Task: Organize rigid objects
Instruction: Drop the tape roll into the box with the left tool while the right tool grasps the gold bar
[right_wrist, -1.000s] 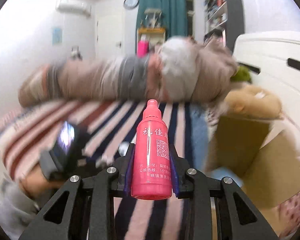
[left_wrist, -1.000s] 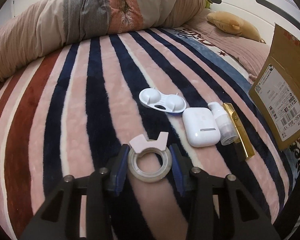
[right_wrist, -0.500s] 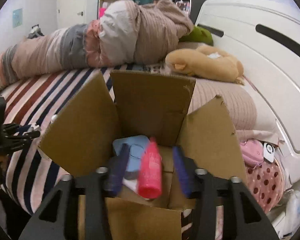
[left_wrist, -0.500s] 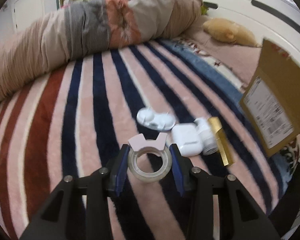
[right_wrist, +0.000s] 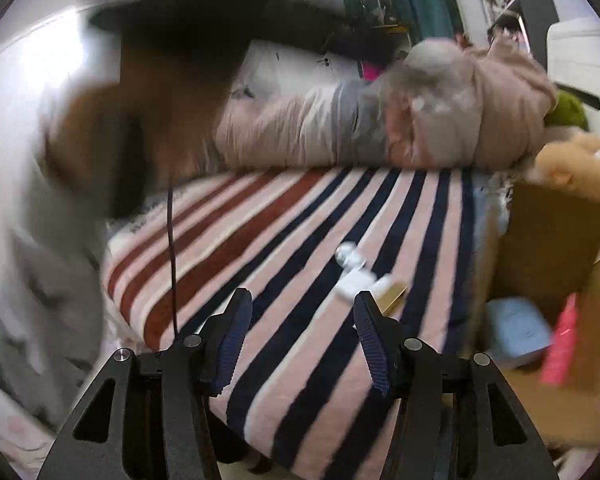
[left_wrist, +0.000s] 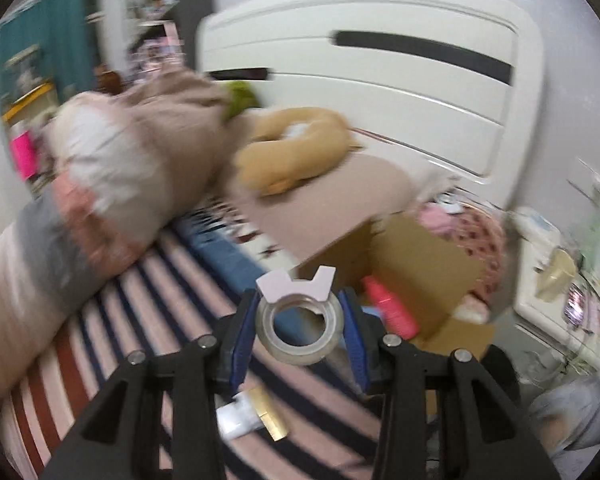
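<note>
My left gripper (left_wrist: 298,330) is shut on a clear tape roll (left_wrist: 299,332) with a pink dispenser tab, held in the air near the open cardboard box (left_wrist: 424,264). A pink bottle (left_wrist: 388,312) lies inside the box; it also shows in the right wrist view (right_wrist: 562,344) beside a light blue item (right_wrist: 518,330). My right gripper (right_wrist: 300,344) is open and empty above the striped blanket (right_wrist: 300,240). A white case (right_wrist: 354,282), a gold tube (right_wrist: 392,294) and a white contact lens case (right_wrist: 346,252) lie on the blanket.
A rolled duvet (right_wrist: 380,120) lies across the far side of the bed. A tan plush toy (left_wrist: 296,152) rests on a pillow by the white headboard (left_wrist: 380,80). A blurred person's arm (right_wrist: 100,140) fills the left of the right wrist view.
The left gripper has swung right with the tape roll toward the box. The right gripper has let go of the pink bottle into the box and turned back over the bed.
</note>
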Demonstrator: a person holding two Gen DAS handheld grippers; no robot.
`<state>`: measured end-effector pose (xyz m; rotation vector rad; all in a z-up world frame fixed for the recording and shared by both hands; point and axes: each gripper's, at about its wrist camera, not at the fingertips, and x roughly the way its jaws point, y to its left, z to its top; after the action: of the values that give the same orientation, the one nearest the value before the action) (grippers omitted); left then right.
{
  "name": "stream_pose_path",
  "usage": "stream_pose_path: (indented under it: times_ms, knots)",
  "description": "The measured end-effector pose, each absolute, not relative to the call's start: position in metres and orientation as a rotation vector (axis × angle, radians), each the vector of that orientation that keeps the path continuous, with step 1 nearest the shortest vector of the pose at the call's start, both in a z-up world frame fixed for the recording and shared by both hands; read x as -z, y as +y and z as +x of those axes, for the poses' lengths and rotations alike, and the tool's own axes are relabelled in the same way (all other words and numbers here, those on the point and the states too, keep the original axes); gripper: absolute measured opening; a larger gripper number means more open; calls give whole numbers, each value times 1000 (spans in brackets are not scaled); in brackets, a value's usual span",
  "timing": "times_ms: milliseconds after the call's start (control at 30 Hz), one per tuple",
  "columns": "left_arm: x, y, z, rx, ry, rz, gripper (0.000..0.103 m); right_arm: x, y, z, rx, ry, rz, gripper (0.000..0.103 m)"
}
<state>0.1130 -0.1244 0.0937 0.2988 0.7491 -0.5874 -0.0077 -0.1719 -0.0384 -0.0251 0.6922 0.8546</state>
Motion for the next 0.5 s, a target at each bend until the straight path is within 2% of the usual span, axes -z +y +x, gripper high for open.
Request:
stream_pose_path:
  times_ms: [100,167,333,400,433,467,500]
  knots:
    - [-83,-173,124,636,823,364,37,78,-148,6,-770,752,0,48]
    - [-66,-197,126,662,878,396,38,105,-140,27,-648,780,20,42]
    - [-16,-234,134,671,1028,460,40,149,-121,67,-503,818,-5,38]
    - [-9,-230,132,649,1031,471,55,160,-118,80,-467,827,-12,35]
    - [-12,-228,132,641,1017,464,68,162,-119,84,-464,832,-4,34]
    - [-19,-222,128,647,991,442,75,164,-118,89,-458,839,1,28]
    - [-26,-215,126,660,970,418,76,164,-115,87,-456,839,-3,22]
